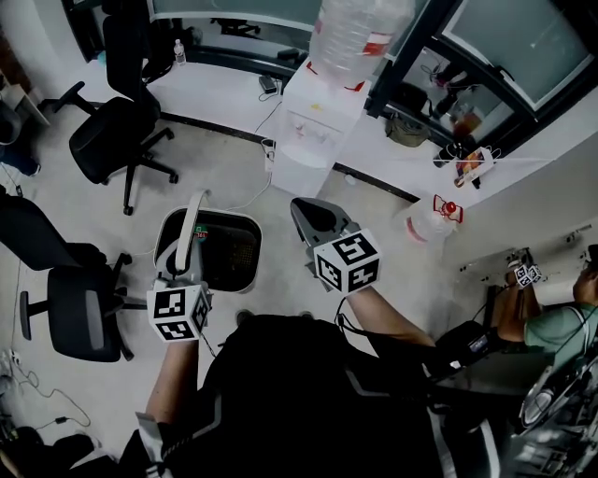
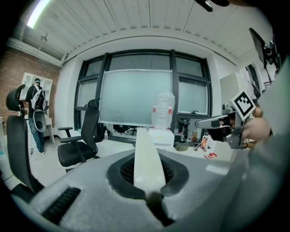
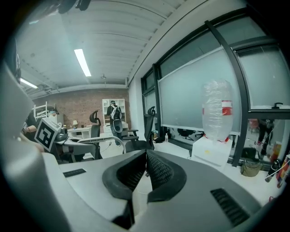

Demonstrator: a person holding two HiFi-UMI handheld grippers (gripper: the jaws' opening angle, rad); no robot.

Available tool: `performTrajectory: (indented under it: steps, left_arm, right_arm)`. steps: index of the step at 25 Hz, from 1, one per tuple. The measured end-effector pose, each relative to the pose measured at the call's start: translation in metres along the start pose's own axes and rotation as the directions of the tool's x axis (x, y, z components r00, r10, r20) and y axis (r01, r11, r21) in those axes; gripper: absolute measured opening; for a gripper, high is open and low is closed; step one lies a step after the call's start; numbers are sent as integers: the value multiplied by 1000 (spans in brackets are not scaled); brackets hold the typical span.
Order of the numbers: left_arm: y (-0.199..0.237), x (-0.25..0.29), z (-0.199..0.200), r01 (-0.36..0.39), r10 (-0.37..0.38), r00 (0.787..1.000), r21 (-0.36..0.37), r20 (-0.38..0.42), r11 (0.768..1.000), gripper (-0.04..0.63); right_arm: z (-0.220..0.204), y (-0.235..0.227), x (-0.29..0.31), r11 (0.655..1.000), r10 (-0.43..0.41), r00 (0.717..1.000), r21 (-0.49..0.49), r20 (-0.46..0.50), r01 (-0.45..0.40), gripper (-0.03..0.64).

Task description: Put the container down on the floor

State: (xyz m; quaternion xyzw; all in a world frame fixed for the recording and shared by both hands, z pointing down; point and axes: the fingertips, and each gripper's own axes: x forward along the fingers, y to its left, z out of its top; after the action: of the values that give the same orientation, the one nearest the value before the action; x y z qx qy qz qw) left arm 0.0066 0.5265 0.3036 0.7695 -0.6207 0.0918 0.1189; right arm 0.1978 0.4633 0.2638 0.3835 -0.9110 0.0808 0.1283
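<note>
Seemingly the left gripper (image 1: 182, 271) has its jaws clamped on the white handle (image 2: 146, 158) running ahead of them. The container (image 1: 250, 227) hangs below, apparently clear of the floor (image 1: 392, 252), and the right gripper (image 3: 145, 157) has its jaws closed on nothing, so lowering and release remain.

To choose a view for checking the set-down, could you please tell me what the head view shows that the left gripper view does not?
Only the head view shows the container itself. Only the left gripper view shows the ceiling light, window blind and brick wall. Both show the white handle, water dispenser, a black office chair and the right tool.
</note>
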Motion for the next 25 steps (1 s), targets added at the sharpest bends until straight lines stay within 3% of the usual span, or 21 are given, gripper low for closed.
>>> performTrajectory:
  steps: [14,25]
  left_arm:
    - [56,-9,-6,20,-20,1000,16,22,1000,11]
    - [82,13,-10,-4,4,1000,-23,0,1000,11]
  right_arm:
    - [4,38,35,1000,-28,999,-4,-20,27,9]
    - [12,42,81,999,43,999,-28,-21,-44,8]
